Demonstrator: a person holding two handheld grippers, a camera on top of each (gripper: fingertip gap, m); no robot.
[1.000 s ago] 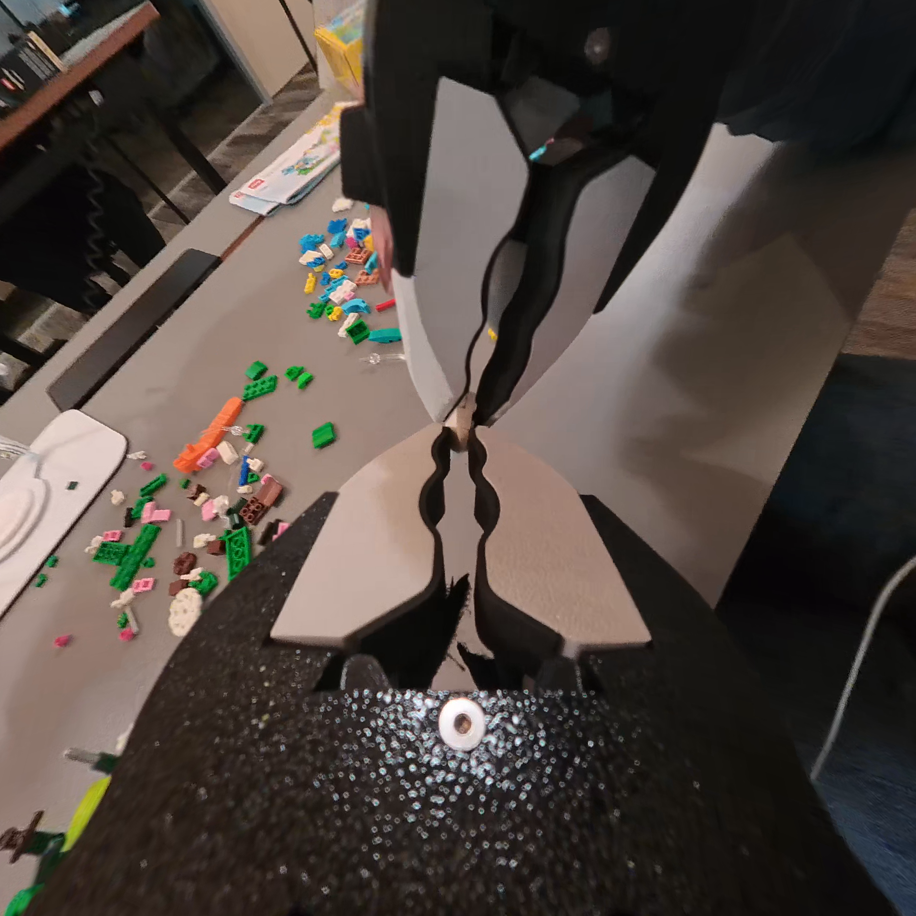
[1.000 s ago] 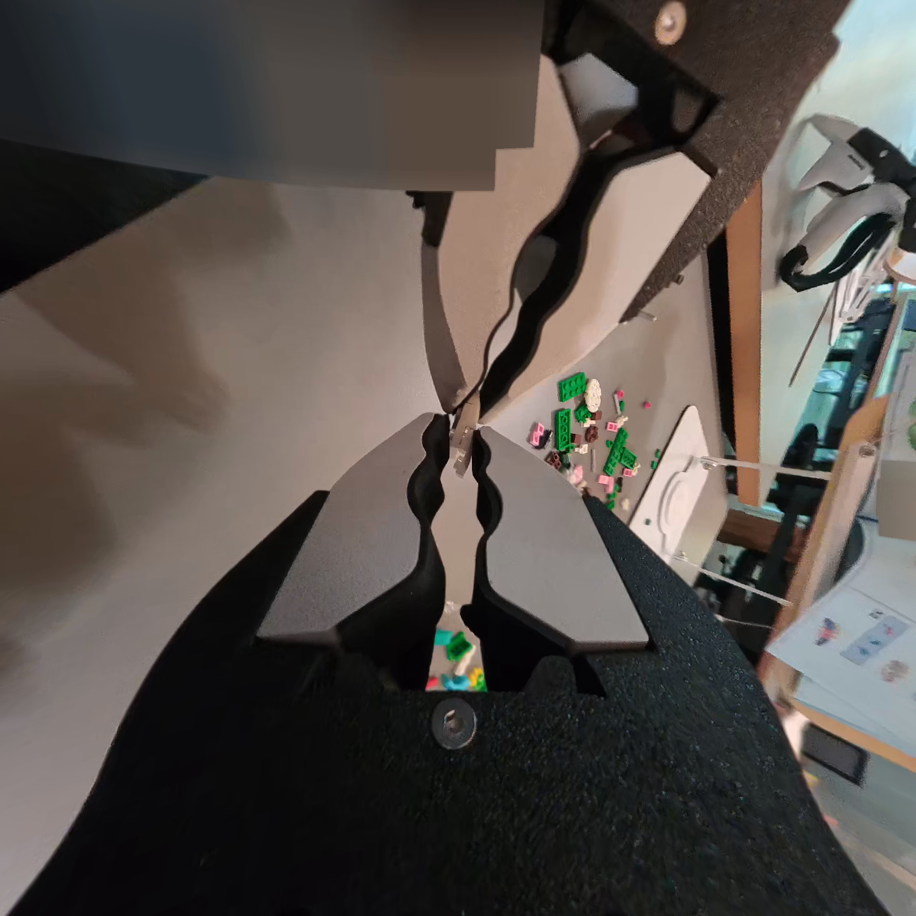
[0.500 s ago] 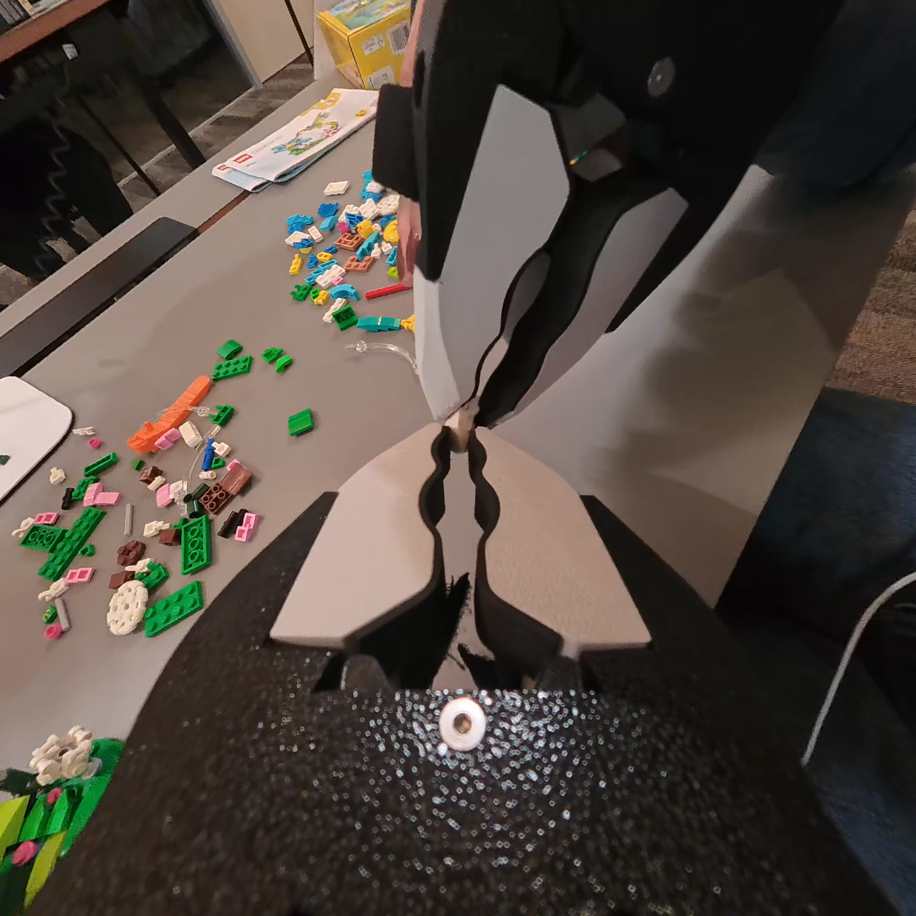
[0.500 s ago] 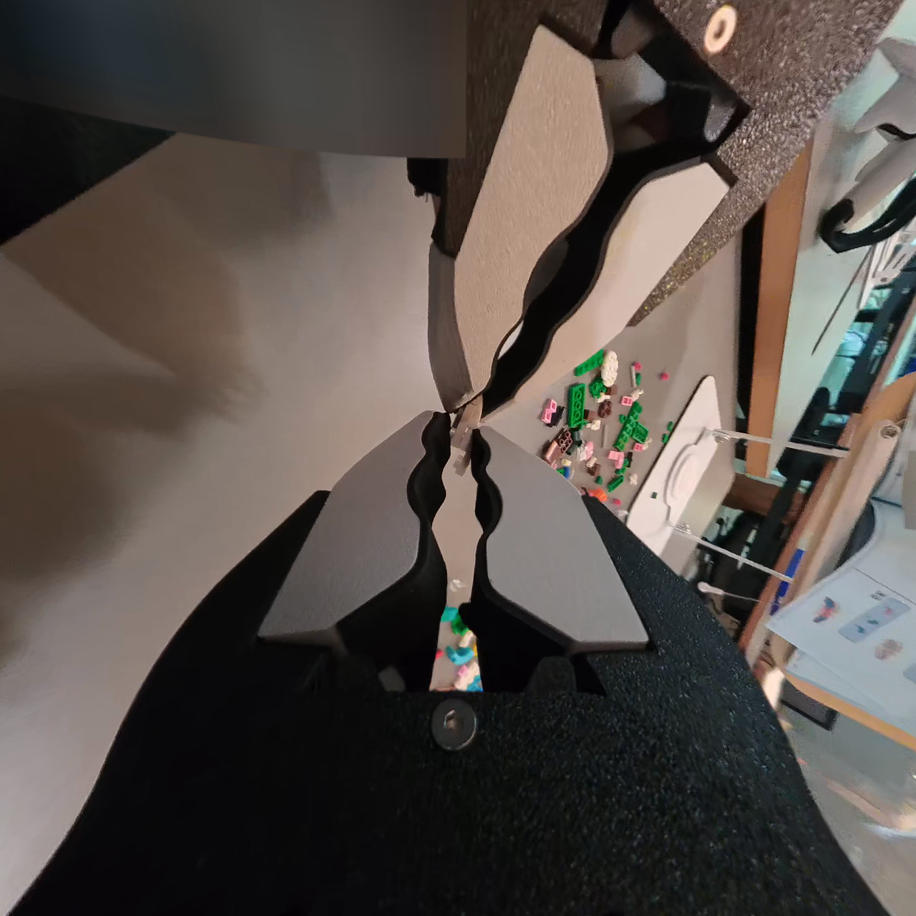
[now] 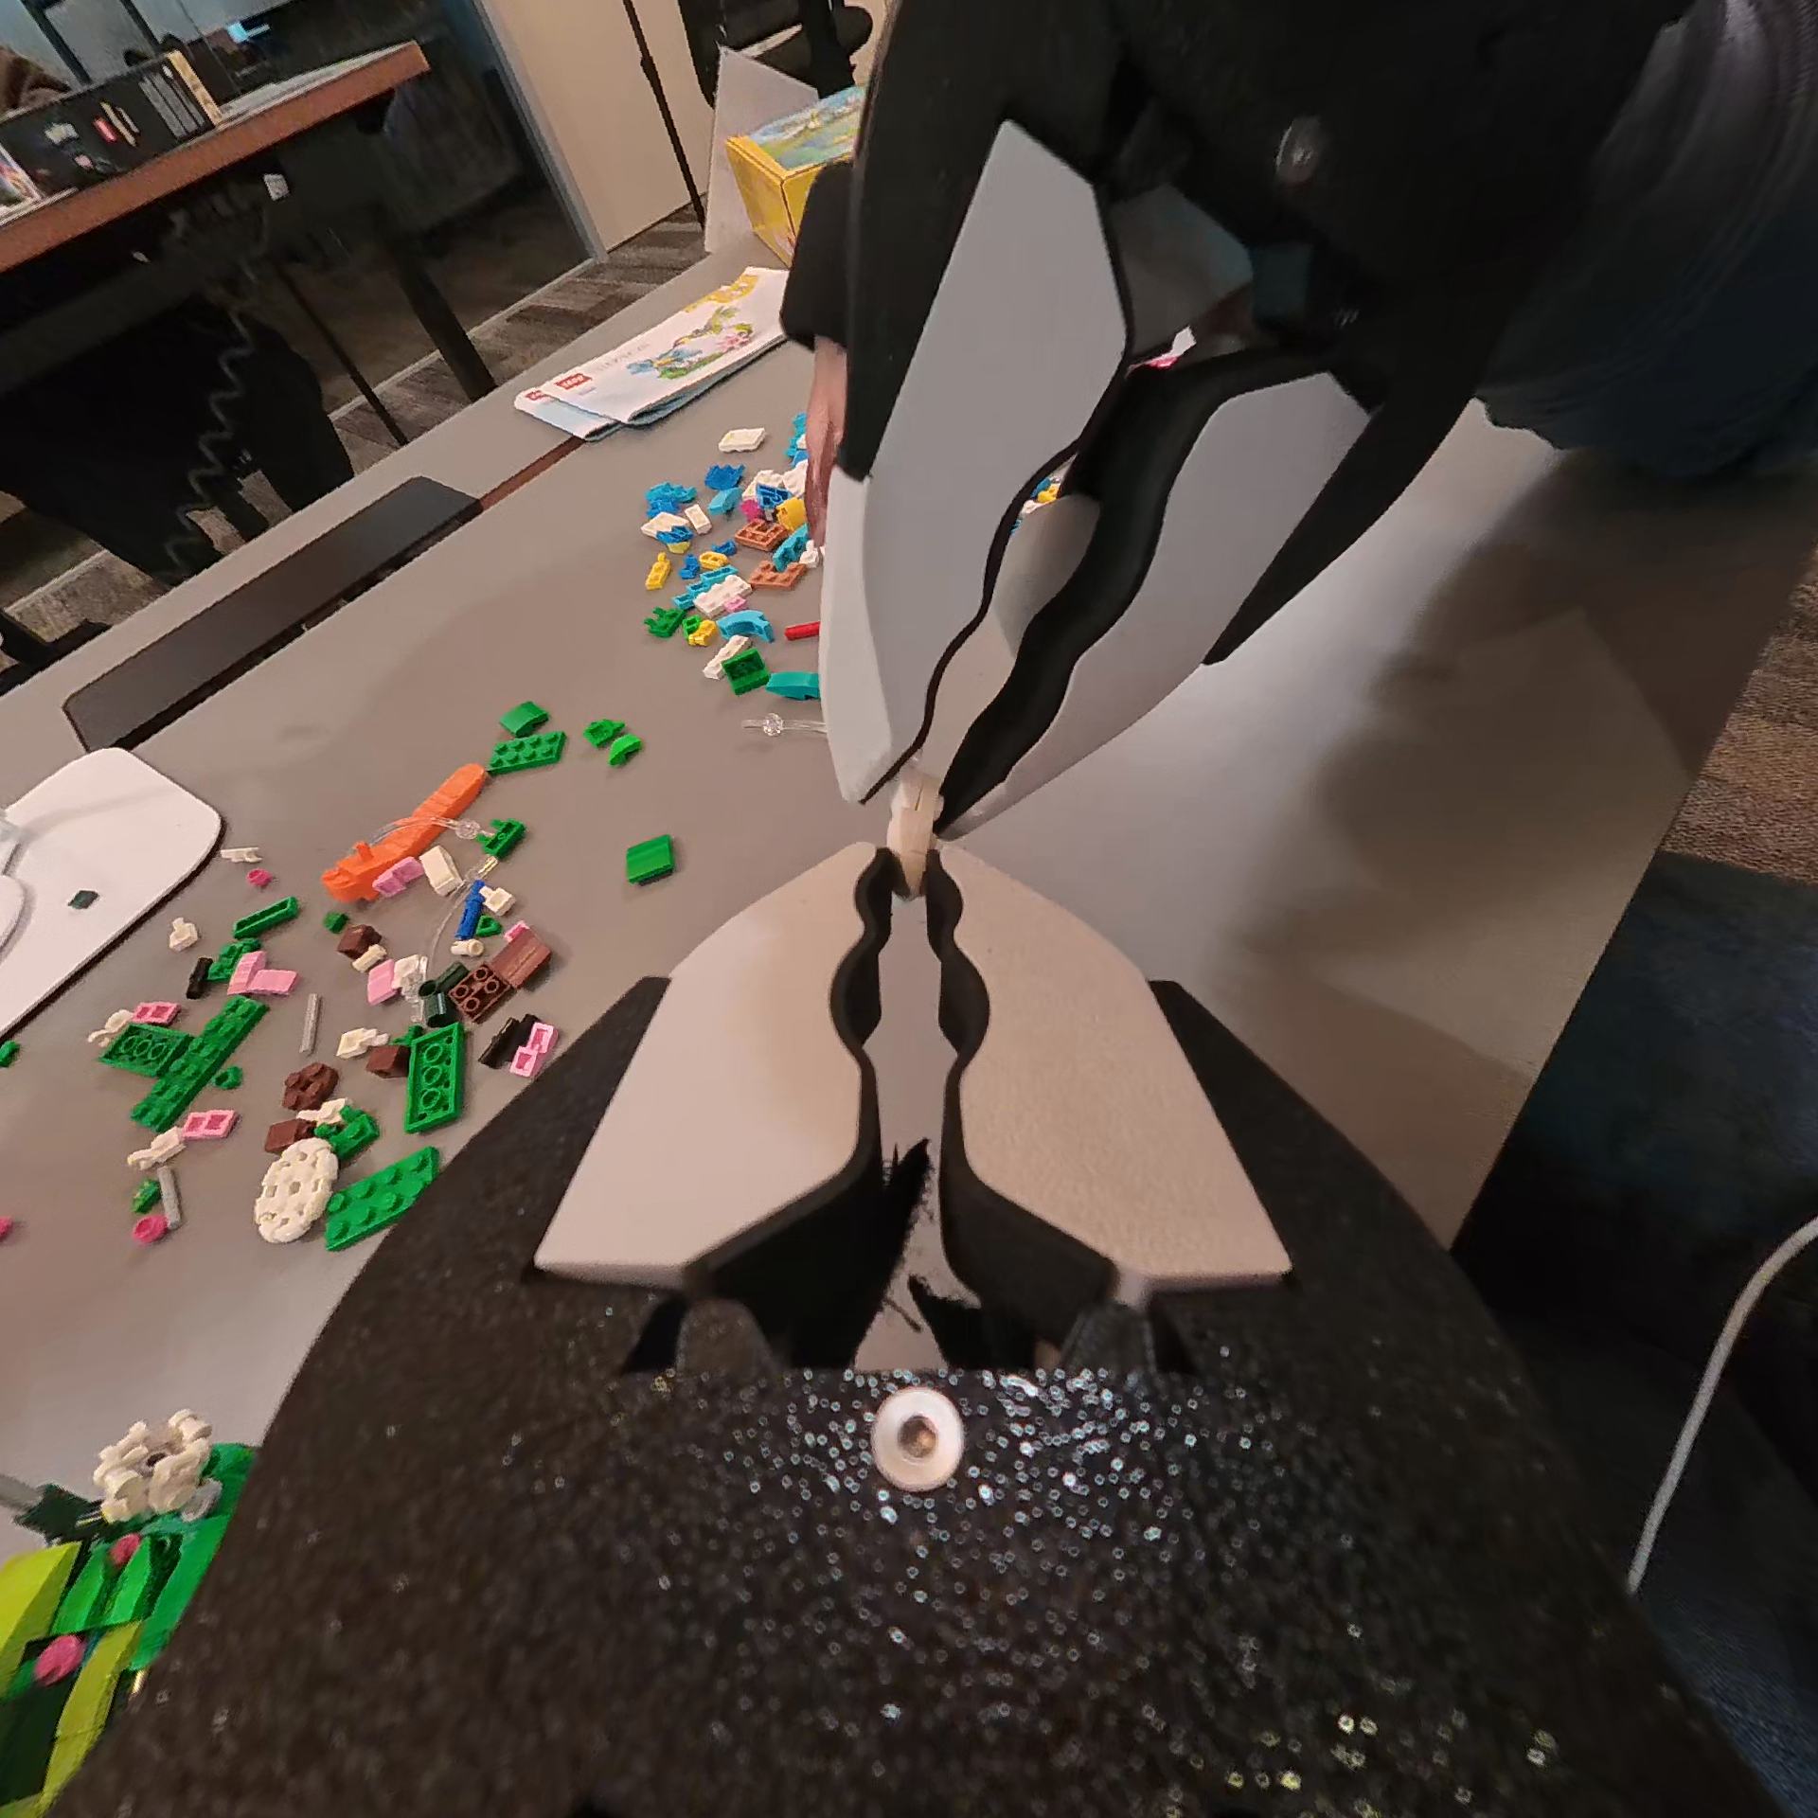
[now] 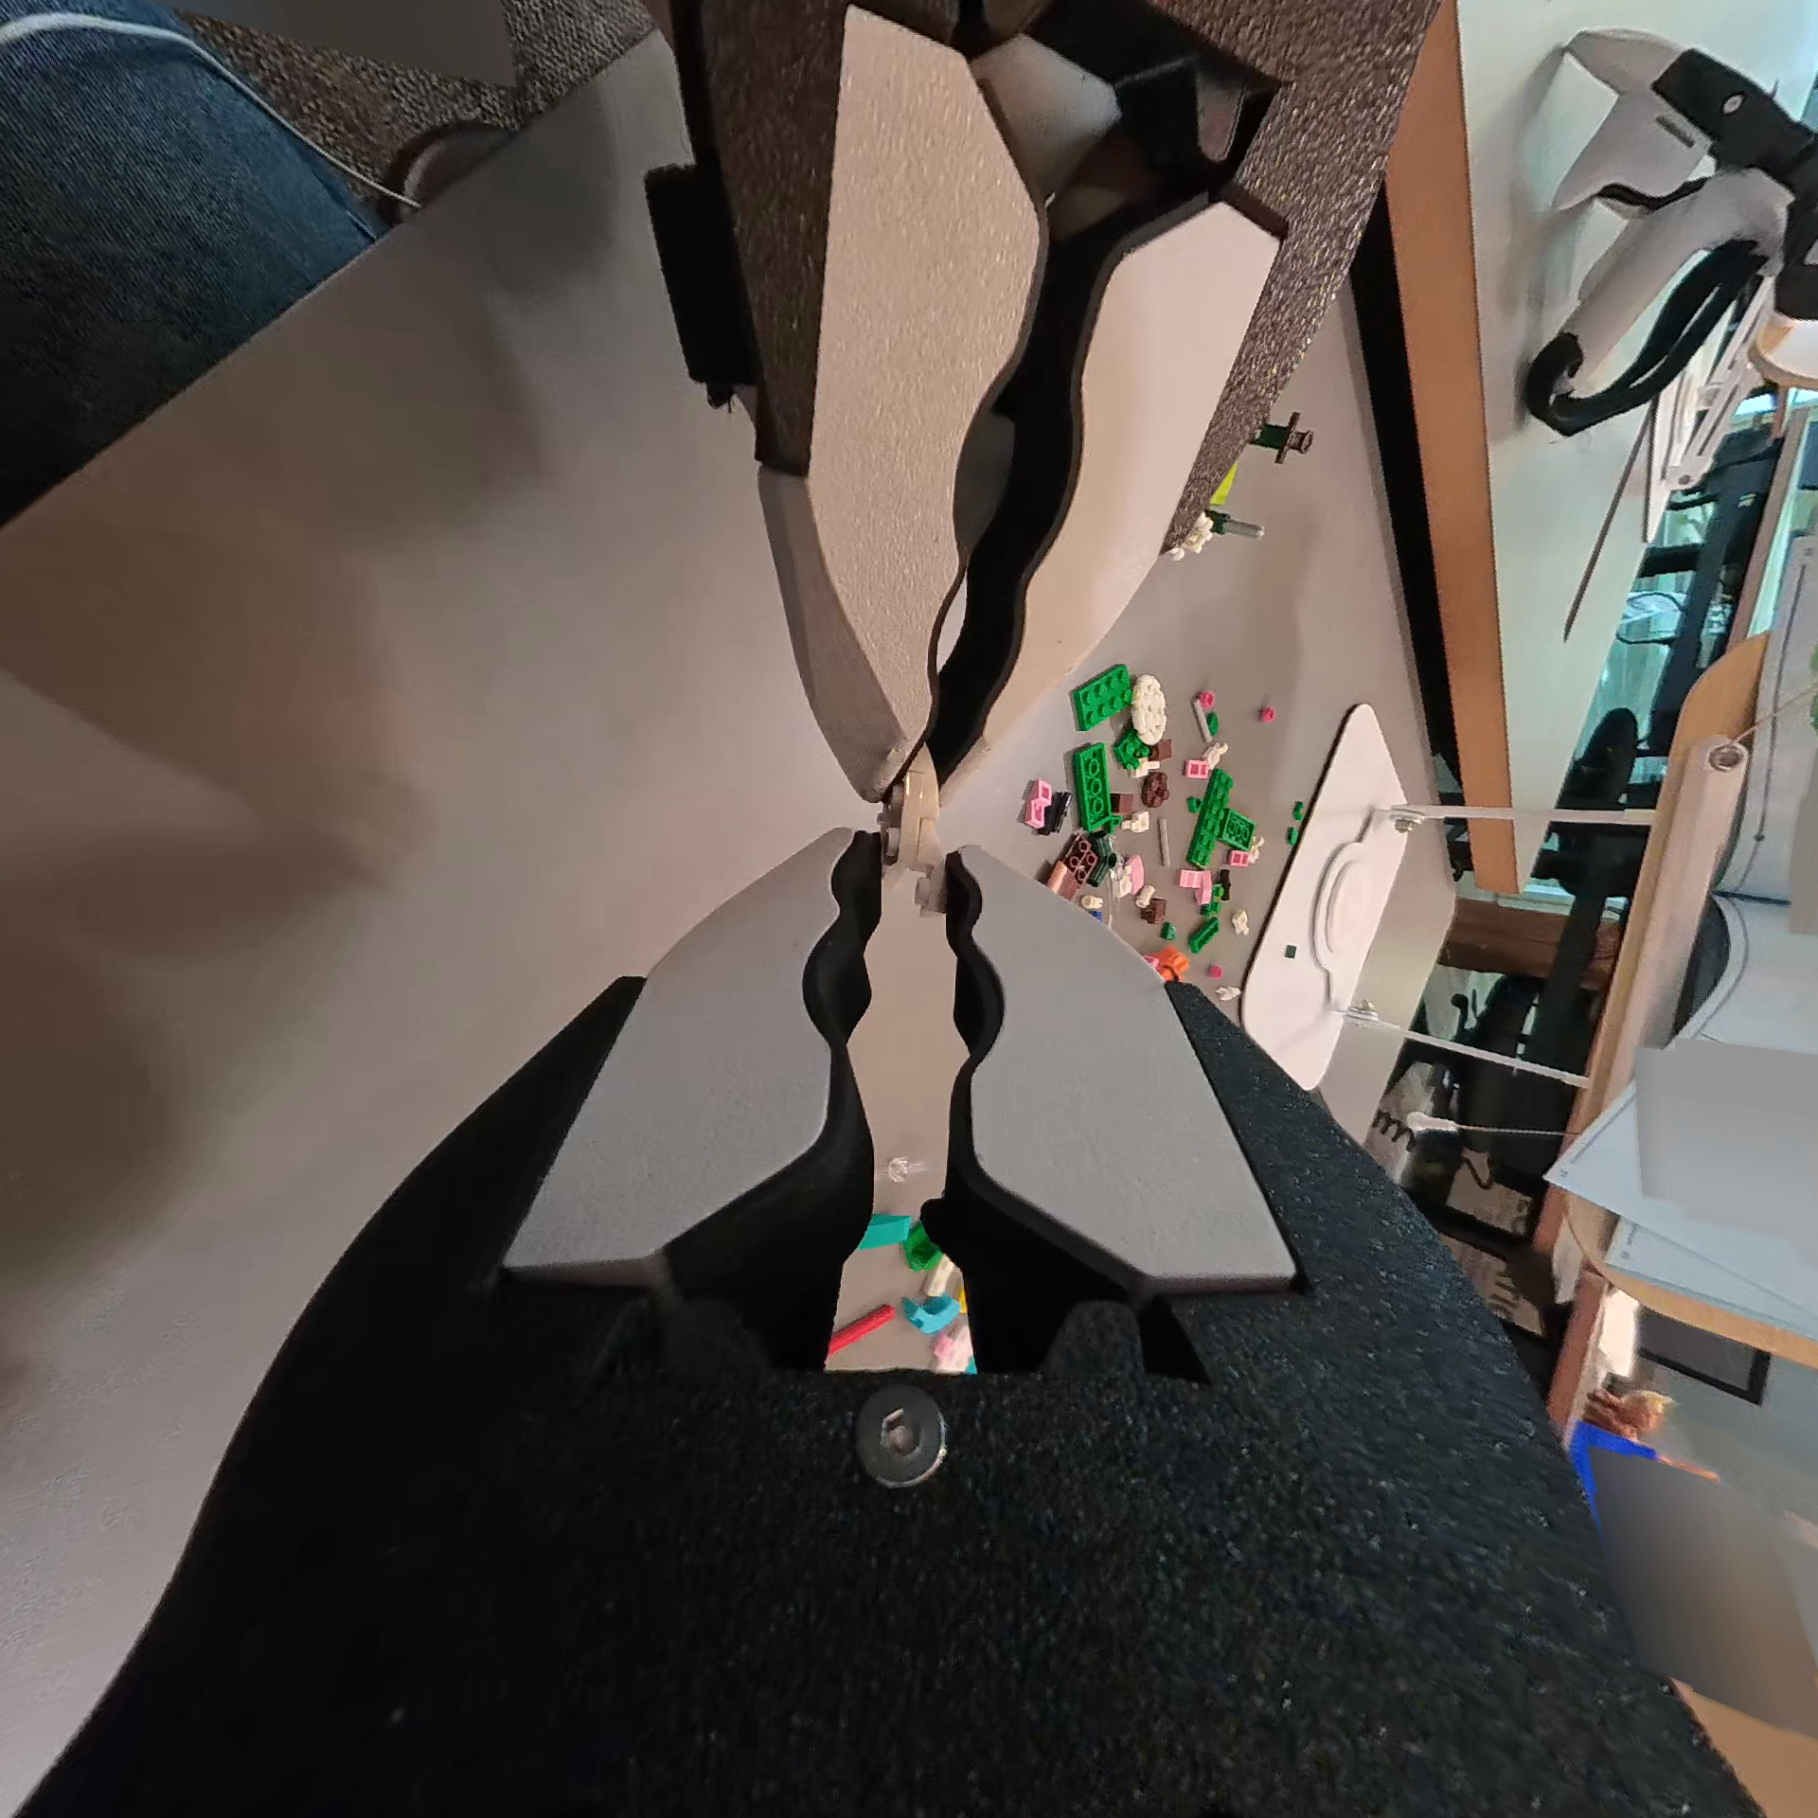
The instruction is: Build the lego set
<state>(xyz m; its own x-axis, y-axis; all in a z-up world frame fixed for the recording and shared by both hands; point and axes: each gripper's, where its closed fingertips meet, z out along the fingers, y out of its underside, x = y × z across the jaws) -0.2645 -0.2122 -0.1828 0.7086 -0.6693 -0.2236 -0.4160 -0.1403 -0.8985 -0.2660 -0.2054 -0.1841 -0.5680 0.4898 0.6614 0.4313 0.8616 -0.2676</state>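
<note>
I am pinching small cream plastic lego pieces (image 5: 910,836) between both narrowed grippers, left gripper (image 5: 903,878) and right gripper (image 6: 910,871); many loose coloured bricks (image 5: 433,1072) are lying unbuilt on the grey table (image 5: 325,728).

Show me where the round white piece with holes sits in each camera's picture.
Left wrist view: round white piece, lower left on the table, beside a green plate.
Right wrist view: round white piece, right of centre, past the tongs.
Shared landmark: white board near the table edge.

Tongs (image 5: 910,871): grey wavy-edged fingers (image 5: 748,1062), speckled black body, silver centre screw (image 5: 917,1454).
</note>
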